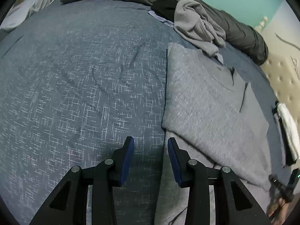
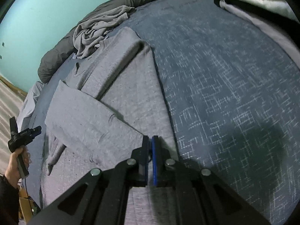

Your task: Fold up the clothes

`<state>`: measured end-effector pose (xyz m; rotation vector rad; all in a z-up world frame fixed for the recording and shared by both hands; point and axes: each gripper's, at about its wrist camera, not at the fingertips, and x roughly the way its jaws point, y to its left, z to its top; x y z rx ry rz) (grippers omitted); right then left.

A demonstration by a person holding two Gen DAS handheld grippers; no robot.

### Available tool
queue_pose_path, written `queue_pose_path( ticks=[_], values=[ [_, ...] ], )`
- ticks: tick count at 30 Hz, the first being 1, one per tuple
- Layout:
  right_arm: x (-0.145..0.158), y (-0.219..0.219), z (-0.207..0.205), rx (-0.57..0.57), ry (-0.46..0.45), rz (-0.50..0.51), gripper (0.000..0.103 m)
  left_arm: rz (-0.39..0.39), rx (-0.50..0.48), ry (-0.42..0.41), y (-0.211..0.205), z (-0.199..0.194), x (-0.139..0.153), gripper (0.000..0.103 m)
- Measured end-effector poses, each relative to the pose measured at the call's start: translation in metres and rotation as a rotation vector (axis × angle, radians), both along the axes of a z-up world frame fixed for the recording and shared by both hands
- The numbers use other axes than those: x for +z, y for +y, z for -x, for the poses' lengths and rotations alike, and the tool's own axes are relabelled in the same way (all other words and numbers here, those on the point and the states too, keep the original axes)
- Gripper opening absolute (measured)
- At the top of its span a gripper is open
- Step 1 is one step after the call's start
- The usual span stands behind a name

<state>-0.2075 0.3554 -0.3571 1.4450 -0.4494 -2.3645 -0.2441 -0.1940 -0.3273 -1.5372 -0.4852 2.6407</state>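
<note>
Mid-fold. Grey shirt (image 2: 105, 116) lies flat on the bed (image 2: 225, 93), one side panel already folded in over the body; the long edge along the bedspread looks squared. Right tool (image 2: 150, 140) is clamped on the shirt's near edge. Left tool (image 1: 151, 142) is spread, holding nothing, hovering at the shirt's (image 1: 206, 97) edge. Left to do, I judge: final crosswise folds, then the crumpled grey garment (image 1: 196, 24) by the dark duvet (image 1: 234, 24).

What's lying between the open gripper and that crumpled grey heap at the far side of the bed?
In the left wrist view, the folded grey shirt lies between the left gripper and the crumpled grey garment.
</note>
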Motion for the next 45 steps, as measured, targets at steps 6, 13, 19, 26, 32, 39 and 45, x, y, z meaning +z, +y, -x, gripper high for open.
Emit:
queue_pose_path(
  ticks=[6,13,19,26,32,39,45],
  values=[
    [-0.002,0.001,-0.002,-0.001,-0.01,0.0,0.003,-0.047,0.001,0.023,0.005,0.01,-0.001,0.046],
    [-0.001,0.003,-0.002,0.002,-0.01,0.008,0.003,-0.096,-0.021,0.002,0.018,0.029,-0.016,0.047],
    [0.001,0.005,-0.003,-0.002,-0.002,0.013,0.003,-0.048,-0.075,0.02,0.029,0.033,-0.008,0.011],
    [0.002,0.002,-0.008,0.007,-0.004,0.006,0.003,0.095,-0.113,0.093,0.043,0.03,0.04,0.009],
    [0.001,0.002,-0.008,0.004,-0.01,0.018,0.003,0.02,-0.076,0.089,0.029,0.028,0.037,0.007],
    [0.002,0.0,-0.007,-0.002,-0.014,0.02,0.003,0.0,-0.114,0.172,0.042,0.034,0.063,0.006],
    [0.002,0.002,-0.008,-0.01,-0.02,0.036,0.003,0.092,-0.15,0.085,0.037,0.023,0.033,0.009]
  ],
)
